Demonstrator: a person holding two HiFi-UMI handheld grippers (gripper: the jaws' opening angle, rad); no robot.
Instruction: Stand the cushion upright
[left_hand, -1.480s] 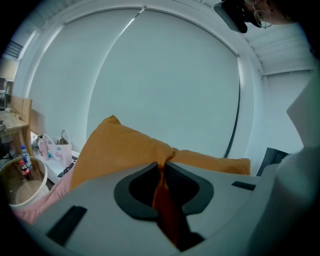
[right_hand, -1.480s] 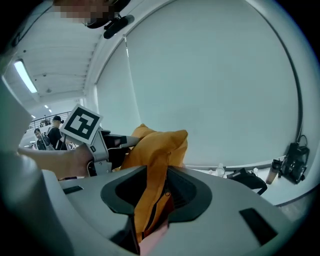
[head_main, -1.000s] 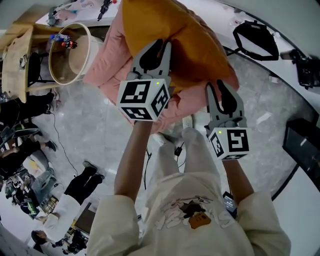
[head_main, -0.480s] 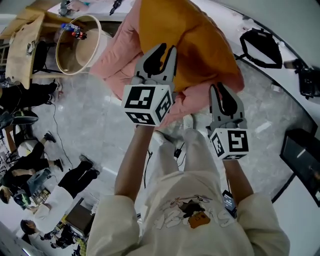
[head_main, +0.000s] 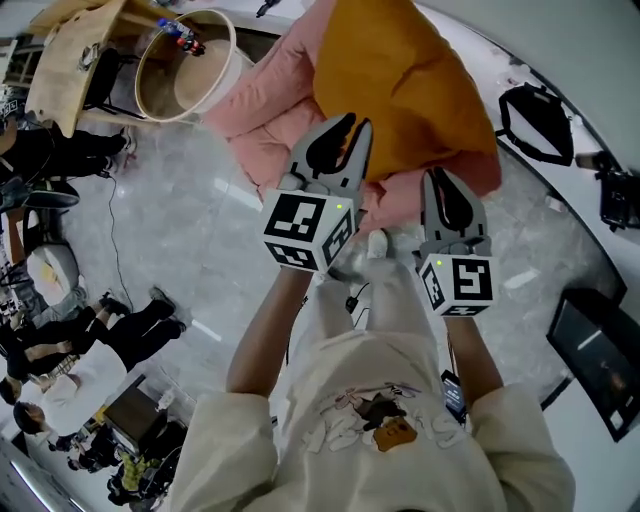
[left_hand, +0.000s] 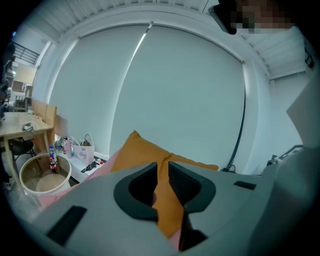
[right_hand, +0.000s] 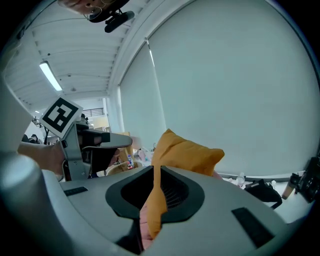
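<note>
Jaws of the left gripper (left_hand: 163, 165) stand narrow, pinching a fold of the orange cushion (left_hand: 145, 150); they have just eased open slightly with the fabric between them. Jaws of the right gripper (right_hand: 156, 169) have just been closing further and clamp another fold of the same cushion (right_hand: 187, 152).

Compared with a second ago, the head view shows the left gripper (head_main: 357, 122) further right and higher in frame. The right gripper (head_main: 437, 175) has shifted less, and both grip the cushion's near edge as before. The cushion (head_main: 400, 90) lies over the pink padding (head_main: 270, 110), which also sits further right in frame, as does the round wooden tub (head_main: 195, 80).

Only the head view shows both grippers side by side, the person's forearms, the grey marbled floor (head_main: 180, 250), a black bag (head_main: 540, 120) and bystanders (head_main: 100, 330) at left.

Only the gripper views show the cushion's upper corner rising against a pale blind (left_hand: 175, 90). The left gripper view adds a wooden table (left_hand: 20, 131) beside the tub (left_hand: 37, 175). The right gripper view shows the left gripper's marker cube (right_hand: 60, 115) beside it.
</note>
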